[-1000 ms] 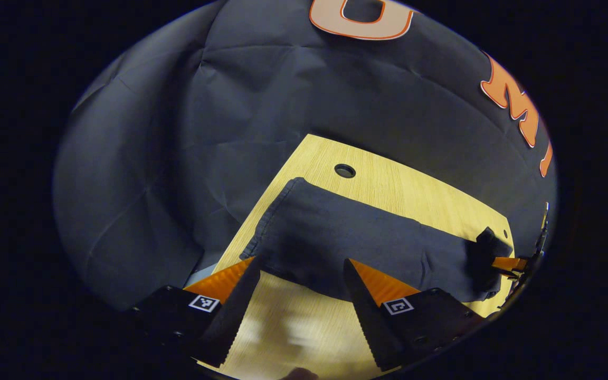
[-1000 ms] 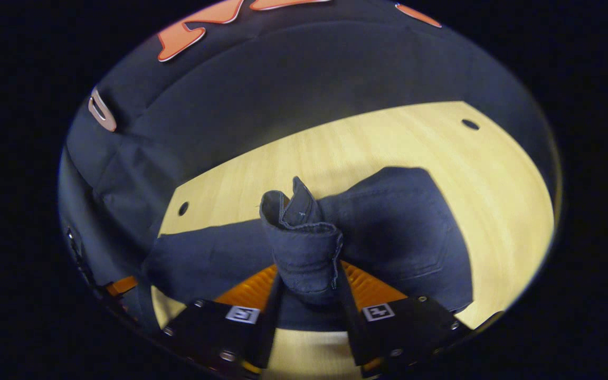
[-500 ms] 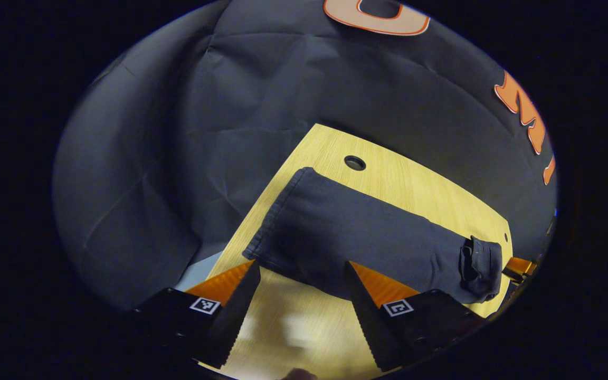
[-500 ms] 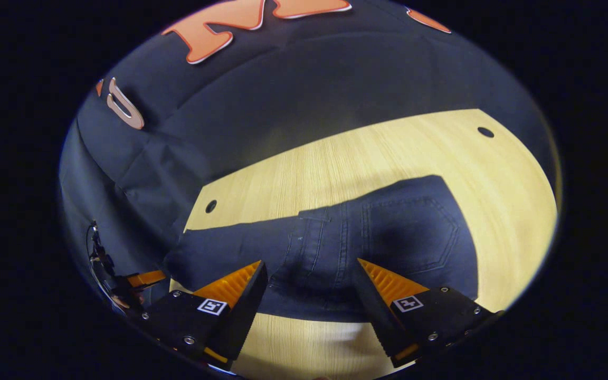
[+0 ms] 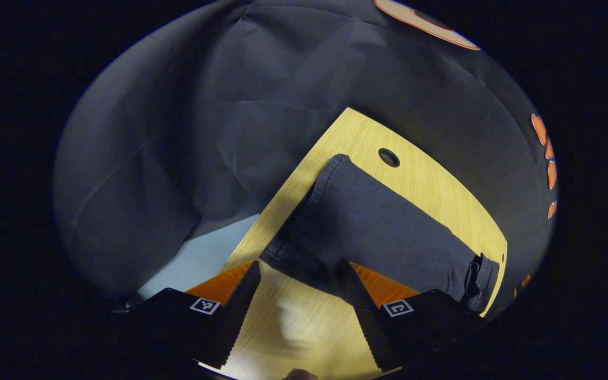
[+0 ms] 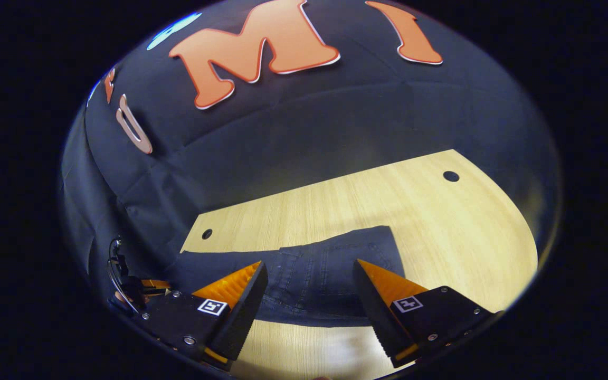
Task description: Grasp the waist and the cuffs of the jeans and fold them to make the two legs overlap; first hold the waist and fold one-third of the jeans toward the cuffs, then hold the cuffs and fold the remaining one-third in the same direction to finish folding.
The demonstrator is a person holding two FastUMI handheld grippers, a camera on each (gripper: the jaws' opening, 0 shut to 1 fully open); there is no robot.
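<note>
Jeans [image 5: 378, 232]: long axis runs left gripper [image 5: 296, 274] to right gripper [image 6: 309, 277]; we hold both jaws spread, cuffs [image 5: 296, 253] nearer left, waist [image 6: 330, 274] right.

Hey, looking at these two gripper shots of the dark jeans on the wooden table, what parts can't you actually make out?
- Left gripper view: the near edge of the dark blue denim jeans at the cuff end runs behind the left gripper.
- Left gripper view: the waist end is bunched and tiny at the rim; its lie is unclear.
- Right gripper view: the right gripper covers parts of the waist.
- Right gripper view: the far gripper at lower left is too small to judge.
</note>
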